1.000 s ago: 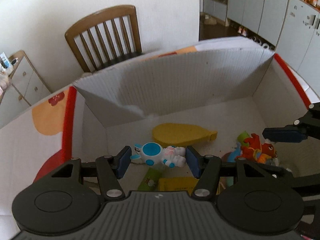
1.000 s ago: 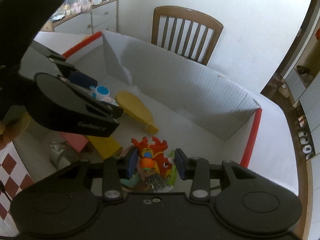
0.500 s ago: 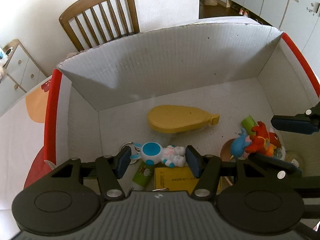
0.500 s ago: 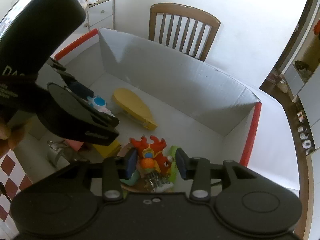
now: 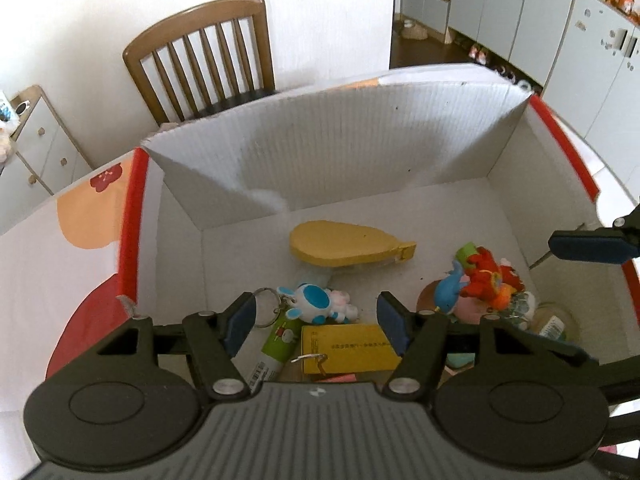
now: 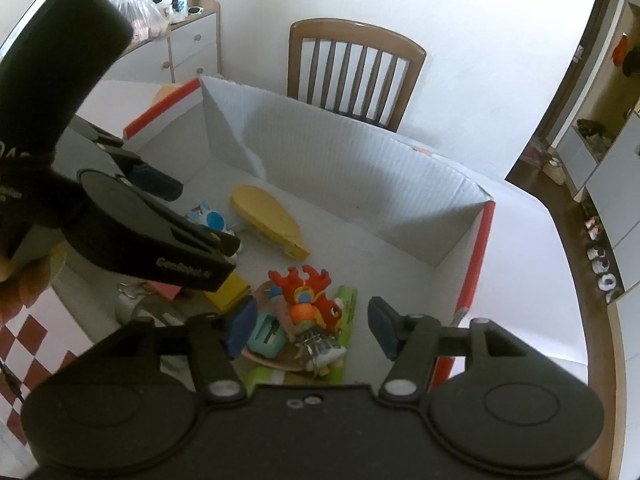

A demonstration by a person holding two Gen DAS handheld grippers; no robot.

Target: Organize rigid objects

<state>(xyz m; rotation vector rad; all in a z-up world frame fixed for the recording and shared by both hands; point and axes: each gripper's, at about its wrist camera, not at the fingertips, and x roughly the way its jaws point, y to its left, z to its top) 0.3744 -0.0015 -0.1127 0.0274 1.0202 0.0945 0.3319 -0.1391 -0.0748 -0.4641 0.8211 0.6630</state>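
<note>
A white cardboard box [image 5: 360, 152] with red-edged flaps holds the toys. My left gripper [image 5: 316, 320] is open above the box, and the white-and-blue rabbit keychain toy [image 5: 316, 304] lies loose on the floor below it. My right gripper [image 6: 310, 326] is open above the red-orange figurine [image 6: 308, 296], which lies on the pile; the figurine also shows in the left wrist view [image 5: 490, 276]. A yellow flat paddle-shaped piece [image 5: 344, 244] lies in the middle of the box floor. The box also shows in the right wrist view [image 6: 360, 168].
A yellow card booklet [image 5: 348, 348], a green tube [image 5: 276, 344], a blue dolphin toy [image 5: 448, 292] and a teal piece [image 6: 266, 338] lie in the box. A wooden chair [image 5: 208, 52] stands behind it. Cabinets [image 5: 560, 32] line the far right.
Both grippers have opened wider. The rabbit toy has dropped from the left gripper onto the box floor, and the red-orange figurine now lies on the pile below the right gripper.
</note>
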